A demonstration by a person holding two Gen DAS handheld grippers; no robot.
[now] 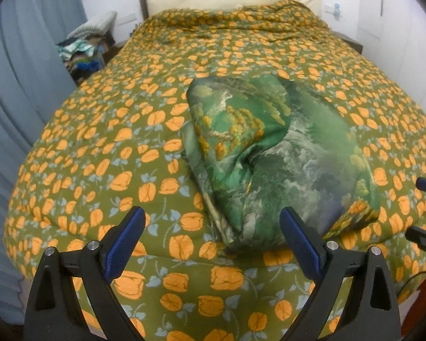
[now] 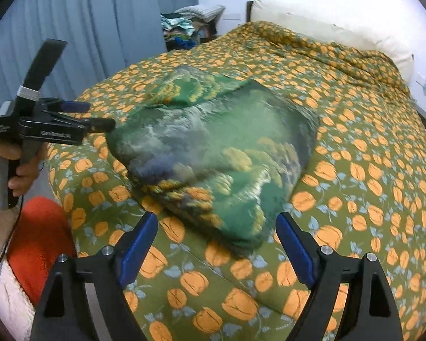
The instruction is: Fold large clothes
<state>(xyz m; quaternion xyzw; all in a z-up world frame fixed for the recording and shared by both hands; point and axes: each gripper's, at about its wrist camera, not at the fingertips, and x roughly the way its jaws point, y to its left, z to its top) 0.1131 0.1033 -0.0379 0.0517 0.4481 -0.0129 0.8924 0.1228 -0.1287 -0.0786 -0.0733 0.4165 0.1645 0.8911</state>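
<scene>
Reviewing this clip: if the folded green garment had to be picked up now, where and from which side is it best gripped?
Probably the thick stacked edge of the folded green garment nearest the open right gripper, approached from the foot of the bed. The layers bunch there and stand proud of the floral duvet, giving the pads something to pinch.

My right gripper (image 2: 215, 244) hangs with jaws wide over the folded green garment (image 2: 213, 153) on the bed (image 2: 369, 170); my left gripper (image 2: 99, 116) reaches its far corner.
</scene>
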